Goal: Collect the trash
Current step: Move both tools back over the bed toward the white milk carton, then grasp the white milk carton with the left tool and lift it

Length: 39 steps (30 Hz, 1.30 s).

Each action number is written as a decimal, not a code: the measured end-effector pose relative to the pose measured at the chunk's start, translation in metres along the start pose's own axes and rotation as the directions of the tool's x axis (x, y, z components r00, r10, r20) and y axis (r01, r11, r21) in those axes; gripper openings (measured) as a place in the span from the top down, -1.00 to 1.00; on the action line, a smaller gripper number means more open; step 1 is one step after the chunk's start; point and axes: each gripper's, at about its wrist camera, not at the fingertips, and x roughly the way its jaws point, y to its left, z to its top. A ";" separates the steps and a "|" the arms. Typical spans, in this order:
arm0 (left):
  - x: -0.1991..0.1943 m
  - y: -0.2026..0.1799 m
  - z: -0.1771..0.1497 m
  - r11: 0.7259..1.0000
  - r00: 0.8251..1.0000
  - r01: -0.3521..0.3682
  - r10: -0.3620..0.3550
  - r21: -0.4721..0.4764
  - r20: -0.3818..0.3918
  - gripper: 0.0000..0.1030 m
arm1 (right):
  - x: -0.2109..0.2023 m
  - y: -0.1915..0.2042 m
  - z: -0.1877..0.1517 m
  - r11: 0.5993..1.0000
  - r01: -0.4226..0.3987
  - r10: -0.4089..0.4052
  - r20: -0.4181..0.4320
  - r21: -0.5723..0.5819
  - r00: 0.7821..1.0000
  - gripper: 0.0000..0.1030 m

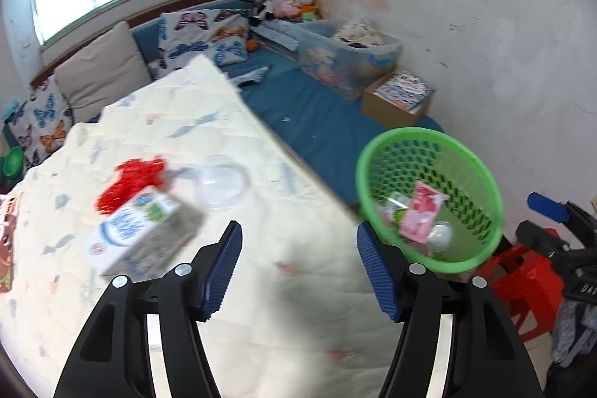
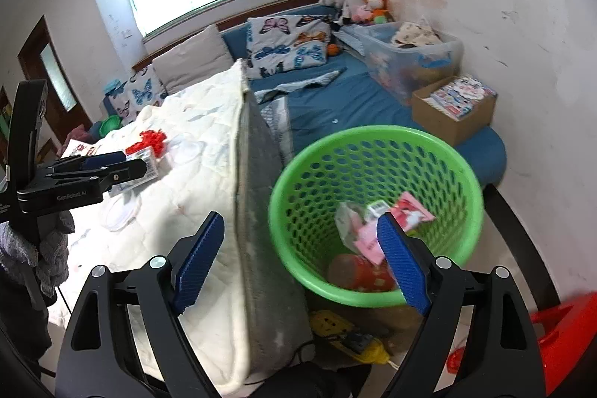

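1. Left gripper [image 1: 298, 263] hangs over the quilted bed cover [image 1: 179, 137] with its jaws spread wide and nothing between them

2. Right gripper [image 2: 302, 260] is just as wide and just as bare; its jaws straddle the edge of the bed, one finger over the cover, the other over the green basket [image 2: 459, 170]

3. Milk carton [image 1: 145, 234] lies on its side on the cover, ahead and to the left of the left gripper, near the left finger [image 1: 224, 263] but not touching it

4. Its long axis runs slantwise, from near-left to far-right as the left wrist view shows it, so I judge the jaws would have to turn to close across the narrow faces

5. Just beyond the carton sit a red scrap [image 1: 132, 179] and a clear plastic lid [image 1: 222, 181], touching or nearly so; blur hides which

6. Basket stands off the bed's right side, already holding a pink packet [image 1: 419, 215] and other scraps

7. My reading: the left gripper is much the nearer to the carton, the right one nearer to the basket
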 end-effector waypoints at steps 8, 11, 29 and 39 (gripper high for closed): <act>-0.001 0.063 -0.007 0.995 0.996 -0.091 0.091 -0.050 -0.010 -0.28 | 0.016 0.035 0.008 0.998 -0.049 0.048 -0.020 -0.046 0.999 -0.65; 0.003 0.086 -0.008 0.993 0.994 -0.108 0.107 -0.054 -0.021 -0.35 | 0.022 0.048 0.010 0.996 -0.064 0.062 -0.031 -0.064 0.998 -0.65; 0.045 0.140 -0.001 0.997 0.994 -0.060 0.064 0.055 -0.088 -0.75 | 0.059 0.099 0.022 0.984 -0.125 0.115 -0.085 -0.125 0.990 -0.66; 0.063 0.154 0.001 0.995 0.992 0.041 -0.029 0.092 -0.127 -0.75 | 0.083 0.119 0.024 0.980 -0.142 0.125 -0.123 -0.143 0.985 -0.68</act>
